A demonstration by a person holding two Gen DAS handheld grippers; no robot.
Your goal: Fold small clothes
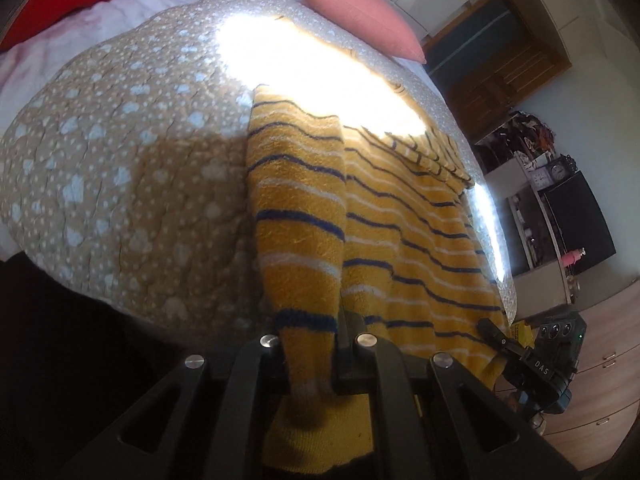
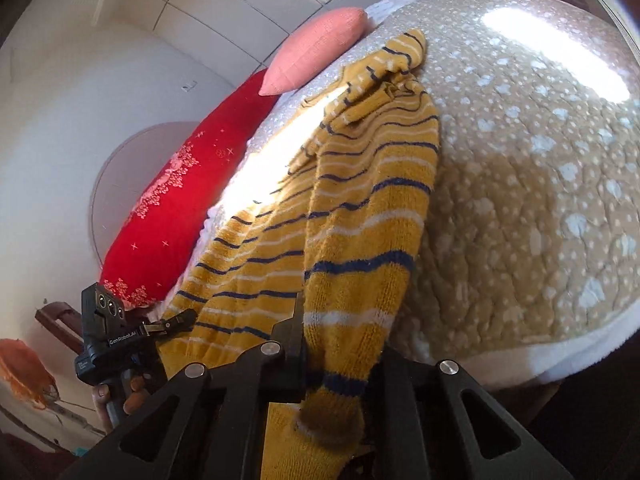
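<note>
Bedroom, daylight: your work surface is a bed under a tan quilt [image 1: 120, 184] speckled with pale spots, one hard patch of sun [image 1: 316, 68] burning out the middle of it. Pink cushion [image 1: 360, 16] and a red embroidered pillow [image 2: 168, 208] sit at the far edge, against a white panelled wall [image 2: 100, 60]. Wooden drawers [image 1: 600, 384] and a cluttered shelf [image 1: 532, 148] stand beyond the bed's side in the left wrist view.

Your garment is a small mustard-yellow knit [image 1: 408, 232] with navy and white stripes, spread on the quilt with its near hem drawn toward you. Upper part is bunched and partly folded over (collar or sleeve, cannot tell which).

Left gripper [image 1: 314, 344]: jaws clamped together on a fold of the knit near the hem, fabric rising out from between the fingers and draping down behind them. Right gripper [image 2: 340, 348]: jaws likewise pinched on a thick fold of the same knit, which hangs over the fingers on your side.

Each gripper shows in the other's camera, gripping the opposite corner of the near hem, so the edge is stretched between your two hands. Fingers [image 2: 132, 396] of your left hand wrap its handle.
</note>
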